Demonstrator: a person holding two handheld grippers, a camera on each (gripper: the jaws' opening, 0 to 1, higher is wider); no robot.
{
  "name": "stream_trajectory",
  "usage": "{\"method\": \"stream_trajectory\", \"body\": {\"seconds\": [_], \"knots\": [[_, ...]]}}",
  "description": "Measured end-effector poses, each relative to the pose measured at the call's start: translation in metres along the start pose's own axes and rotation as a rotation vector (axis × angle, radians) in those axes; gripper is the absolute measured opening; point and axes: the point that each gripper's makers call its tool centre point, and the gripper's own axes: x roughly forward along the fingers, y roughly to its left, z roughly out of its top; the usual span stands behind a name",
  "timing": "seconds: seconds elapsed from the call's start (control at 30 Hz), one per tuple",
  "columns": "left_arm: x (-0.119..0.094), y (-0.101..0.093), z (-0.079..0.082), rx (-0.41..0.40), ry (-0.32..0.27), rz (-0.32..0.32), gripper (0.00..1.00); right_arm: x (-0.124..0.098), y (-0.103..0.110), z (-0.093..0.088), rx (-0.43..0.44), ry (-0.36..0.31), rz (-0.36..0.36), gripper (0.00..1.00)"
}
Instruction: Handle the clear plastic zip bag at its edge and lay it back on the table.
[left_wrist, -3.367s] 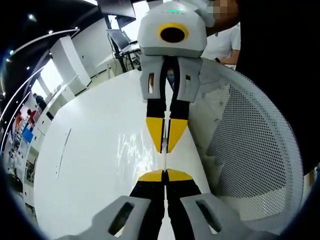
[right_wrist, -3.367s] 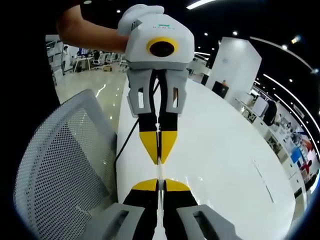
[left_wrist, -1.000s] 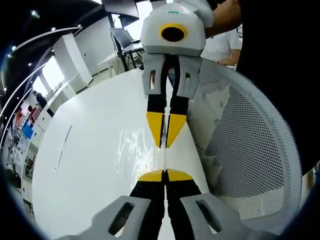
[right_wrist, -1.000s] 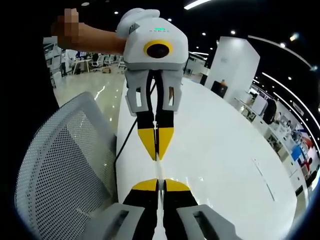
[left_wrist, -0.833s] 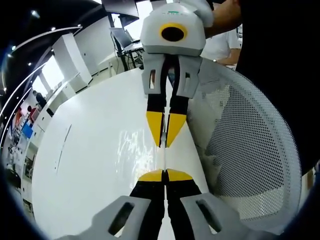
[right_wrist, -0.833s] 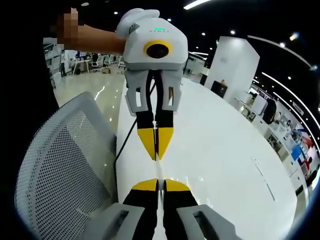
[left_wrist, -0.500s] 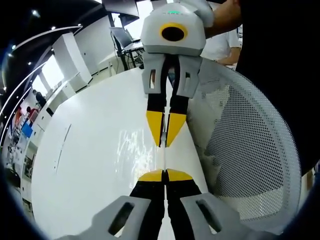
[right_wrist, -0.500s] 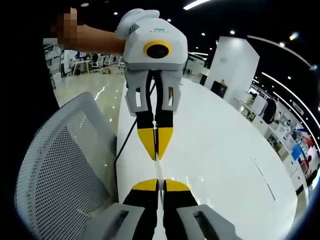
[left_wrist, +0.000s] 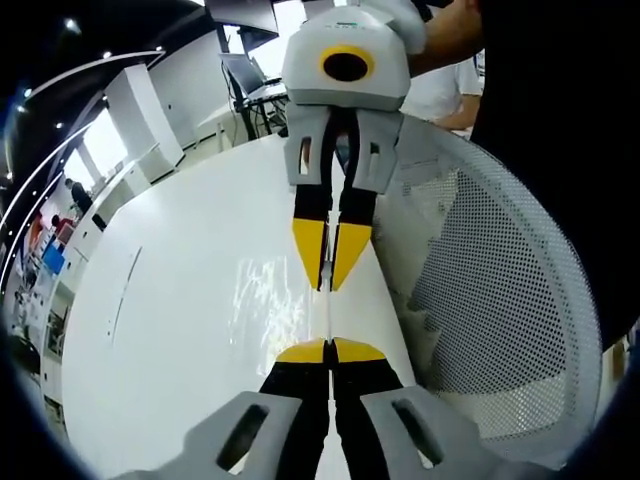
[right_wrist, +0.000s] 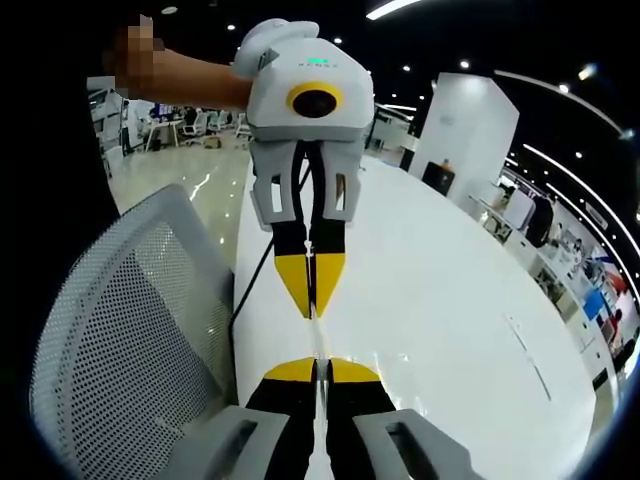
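Observation:
The clear plastic zip bag is stretched between my two grippers and shows almost edge-on as a thin pale strip, with faint glints to its left. My left gripper is shut on its near edge at the bottom of the left gripper view. My right gripper reaches in from above with its yellow tips shut on the far edge. In the right gripper view the right gripper pinches the bag from below. There the left gripper faces it, also shut on the strip.
A long white table lies below the grippers. A white mesh chair back stands close beside them. A black cable hangs from the left gripper. A person's forearm holds that gripper.
Almost nothing differs. In the left gripper view the right gripper has drifted slightly farther away, and both grippers stay shut on the bag.

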Motion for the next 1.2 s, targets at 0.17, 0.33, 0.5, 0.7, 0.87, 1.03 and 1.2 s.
{"method": "stream_trajectory", "body": {"seconds": [0.17, 0.33, 0.5, 0.7, 0.87, 1.03, 1.2], "knots": [[-0.0002, -0.0004, -0.0002, -0.001, 0.0, -0.001, 0.0, -0.0004, 0.0004, 0.0002, 0.002, 0.0, -0.001, 0.0], [-0.0004, -0.0012, -0.0006, -0.001, -0.001, -0.002, 0.0, -0.0008, 0.0013, 0.0002, 0.004, -0.001, -0.003, 0.0], [-0.0012, -0.0016, -0.0009, -0.002, 0.001, -0.002, 0.0, -0.0011, 0.0016, 0.0, 0.006, -0.002, -0.002, 0.0], [-0.0014, -0.0018, -0.0012, -0.003, 0.002, -0.003, 0.0, -0.0011, 0.0018, -0.0001, 0.009, -0.002, -0.002, 0.0], [-0.0013, -0.0018, -0.0022, -0.004, 0.003, -0.005, 0.0, -0.0015, 0.0015, -0.0014, 0.011, -0.001, -0.003, 0.0], [-0.0013, -0.0018, -0.0026, -0.005, 0.002, -0.008, 0.0, -0.0017, 0.0012, -0.0022, 0.011, 0.0, -0.001, 0.0], [-0.0012, -0.0008, -0.0037, -0.006, 0.002, -0.007, 0.0, -0.0021, -0.0007, -0.0031, 0.002, 0.006, 0.002, 0.0]]}}
